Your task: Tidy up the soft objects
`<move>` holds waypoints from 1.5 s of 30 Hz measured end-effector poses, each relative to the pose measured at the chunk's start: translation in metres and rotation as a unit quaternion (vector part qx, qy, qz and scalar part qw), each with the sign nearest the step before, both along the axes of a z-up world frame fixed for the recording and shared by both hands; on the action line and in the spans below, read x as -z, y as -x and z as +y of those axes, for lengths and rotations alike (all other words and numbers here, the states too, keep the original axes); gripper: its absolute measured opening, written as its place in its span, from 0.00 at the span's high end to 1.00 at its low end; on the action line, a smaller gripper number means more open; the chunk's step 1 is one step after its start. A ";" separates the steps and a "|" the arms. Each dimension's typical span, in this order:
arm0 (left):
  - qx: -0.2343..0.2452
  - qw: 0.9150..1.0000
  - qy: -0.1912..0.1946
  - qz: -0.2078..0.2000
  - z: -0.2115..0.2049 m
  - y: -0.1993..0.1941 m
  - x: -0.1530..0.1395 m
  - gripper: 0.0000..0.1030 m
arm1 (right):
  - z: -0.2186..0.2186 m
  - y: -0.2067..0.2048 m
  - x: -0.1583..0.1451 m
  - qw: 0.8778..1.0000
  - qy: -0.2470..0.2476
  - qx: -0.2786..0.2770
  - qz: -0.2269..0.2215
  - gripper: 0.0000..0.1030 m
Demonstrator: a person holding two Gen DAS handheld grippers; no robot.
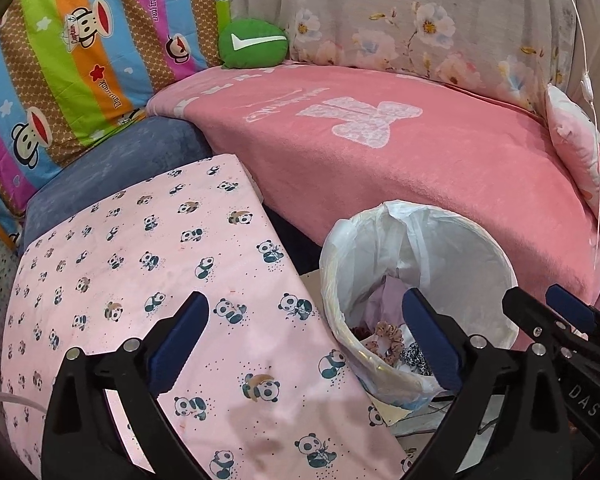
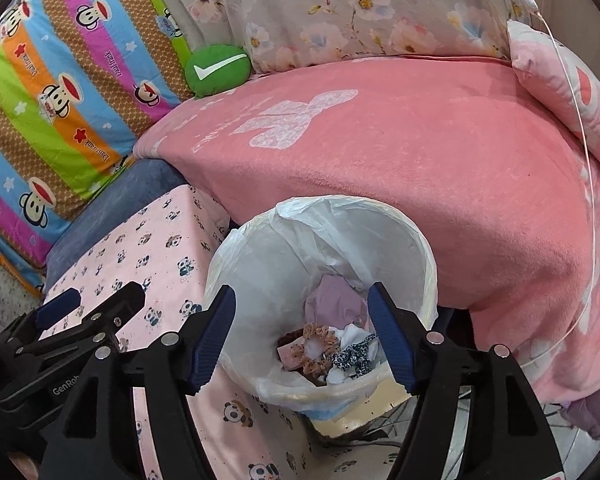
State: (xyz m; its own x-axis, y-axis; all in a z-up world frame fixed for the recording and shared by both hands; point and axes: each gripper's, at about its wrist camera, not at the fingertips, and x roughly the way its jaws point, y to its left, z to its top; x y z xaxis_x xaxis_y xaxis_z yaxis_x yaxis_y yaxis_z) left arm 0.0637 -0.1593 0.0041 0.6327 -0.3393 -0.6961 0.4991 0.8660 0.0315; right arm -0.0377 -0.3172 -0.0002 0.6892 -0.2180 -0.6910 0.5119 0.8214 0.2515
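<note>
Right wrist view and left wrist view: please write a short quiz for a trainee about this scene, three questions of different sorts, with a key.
1. True or false: the right gripper holds a scrunchie.
2. Which lines the white bin? A) a plastic bag B) a towel C) newspaper
3. Fill in: the green cushion bears a white ____ mark.

Key:
1. False; both the right gripper and the left gripper are open and empty, and the beige scrunchie lies in the bin.
2. A
3. check
</note>
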 end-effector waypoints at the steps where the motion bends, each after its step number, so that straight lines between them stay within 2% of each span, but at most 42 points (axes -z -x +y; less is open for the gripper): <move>1: -0.001 1.000 0.000 0.000 0.002 0.002 0.000 0.10 | 0.003 0.002 0.000 1.000 0.006 0.002 0.005 0.32; 6: -0.009 1.000 -0.006 -0.001 0.011 0.010 0.001 0.10 | 0.018 0.011 -0.001 1.000 0.021 0.004 0.018 0.28; 10: -0.014 1.000 -0.007 0.000 0.019 0.016 0.002 0.08 | 0.025 0.019 0.000 0.999 0.030 0.002 0.021 0.17; 17: -0.020 1.000 -0.008 0.002 0.028 0.023 0.003 0.07 | 0.033 0.027 -0.001 0.998 0.047 0.006 0.032 0.16; 19: -0.021 1.000 -0.007 0.002 0.029 0.025 0.003 0.07 | 0.035 0.028 0.000 0.998 0.049 0.009 0.033 0.04; 45: -0.019 1.000 -0.007 0.005 0.027 0.030 0.009 0.07 | 0.037 0.034 0.002 0.997 0.060 0.019 0.046 0.04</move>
